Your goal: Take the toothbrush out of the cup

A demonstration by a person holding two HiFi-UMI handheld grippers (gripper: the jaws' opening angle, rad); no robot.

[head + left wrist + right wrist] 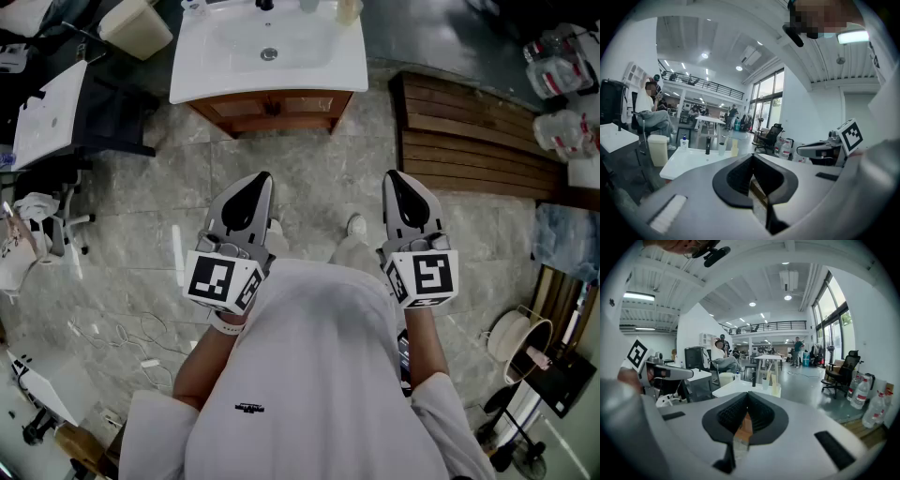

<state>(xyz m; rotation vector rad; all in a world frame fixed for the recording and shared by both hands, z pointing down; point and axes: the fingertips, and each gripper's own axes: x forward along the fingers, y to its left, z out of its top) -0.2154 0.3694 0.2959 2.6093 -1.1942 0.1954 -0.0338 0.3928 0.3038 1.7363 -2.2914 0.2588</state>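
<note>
- The toothbrush (pixel 768 375) stands leaning in a pale cup (pixel 765 383) on the far rim of the white washbasin counter (pixel 309 66), so it is not yet out.
- The cup sits just to the right of the black tap (pixel 753 380), which is centred behind the basin.
- A yellowish container (pixel 776 387) stands just beside the cup, nearer the counter's right corner.
- A white pump bottle (pixel 684 142) stands at the counter's left far corner.
- Below the counter we see its wooden cabinet (pixel 272 105), and a cream bin (pixel 138 26) stands on the floor just off the counter's left side.
- We hold both grippers well short of the counter, close to our body and over the grey tiled floor (pixel 309 178), and both point towards the counter.
- The left gripper (pixel 263 178) has its fingers pressed together at the tips, with nothing between them. Its own view shows only the cabinet and floor through the slit lower down.
- The right gripper (pixel 393 176) is the same: fingers closed tip to tip and empty.
- To the right of the counter lies a slatted wooden platform (pixel 469 141), and beyond it stand clear water bottles (pixel 561 70).
- Our shoe (pixel 356 225) shows on the floor between the two grippers, on the near side of the counter.
</note>
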